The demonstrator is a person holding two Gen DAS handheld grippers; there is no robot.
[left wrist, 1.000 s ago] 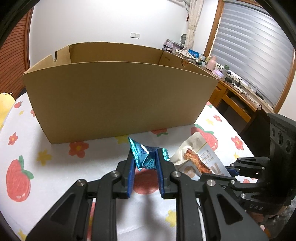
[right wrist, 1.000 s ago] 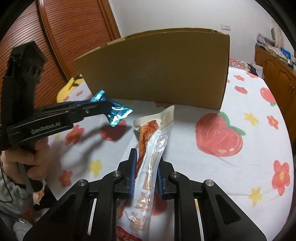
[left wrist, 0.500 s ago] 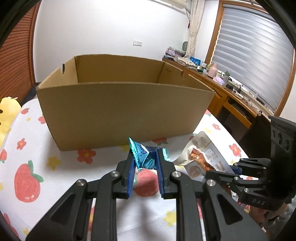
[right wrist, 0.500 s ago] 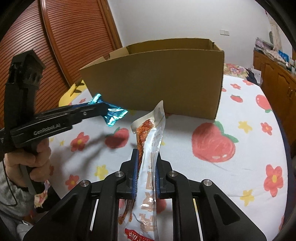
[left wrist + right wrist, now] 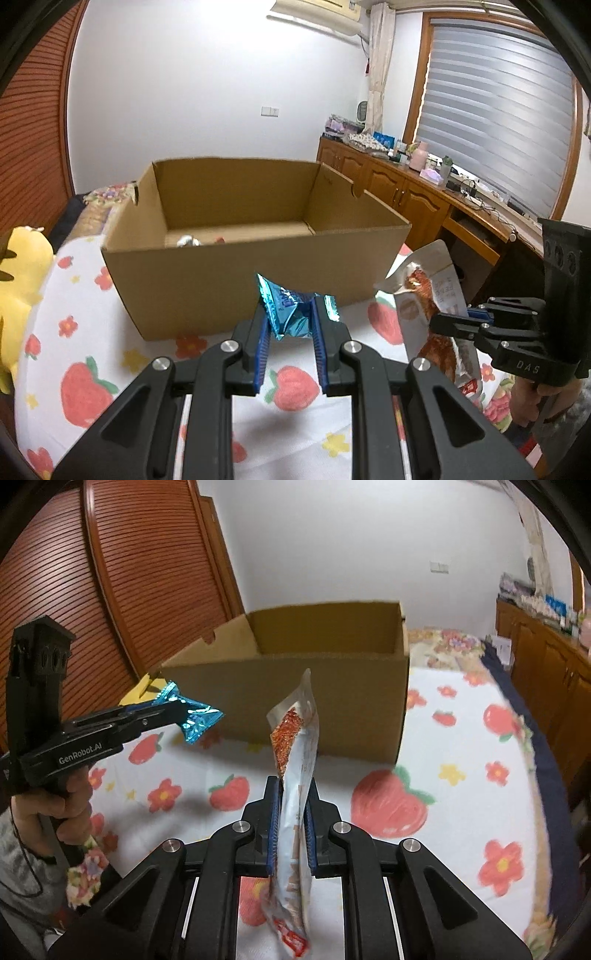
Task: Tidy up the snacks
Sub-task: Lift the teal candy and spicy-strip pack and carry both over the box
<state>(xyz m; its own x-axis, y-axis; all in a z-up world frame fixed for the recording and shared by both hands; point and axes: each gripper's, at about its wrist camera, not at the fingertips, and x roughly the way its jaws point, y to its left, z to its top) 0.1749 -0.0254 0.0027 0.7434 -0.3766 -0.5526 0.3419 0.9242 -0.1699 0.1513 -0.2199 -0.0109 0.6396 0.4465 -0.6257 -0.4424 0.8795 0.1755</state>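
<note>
Left gripper [image 5: 290,321] pinches a crumpled blue foil snack wrapper [image 5: 291,314]; right gripper [image 5: 291,801] clamps a long white-and-orange snack pouch [image 5: 295,775]. Both are held above the strawberry-print cloth [image 5: 461,746], just short of the open brown cardboard box [image 5: 240,273].

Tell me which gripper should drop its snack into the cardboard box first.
Left, probably. The left gripper holds the blue foil packet facing the cardboard box head-on; the right gripper with its long pouch sits off toward the box's corner.
</note>
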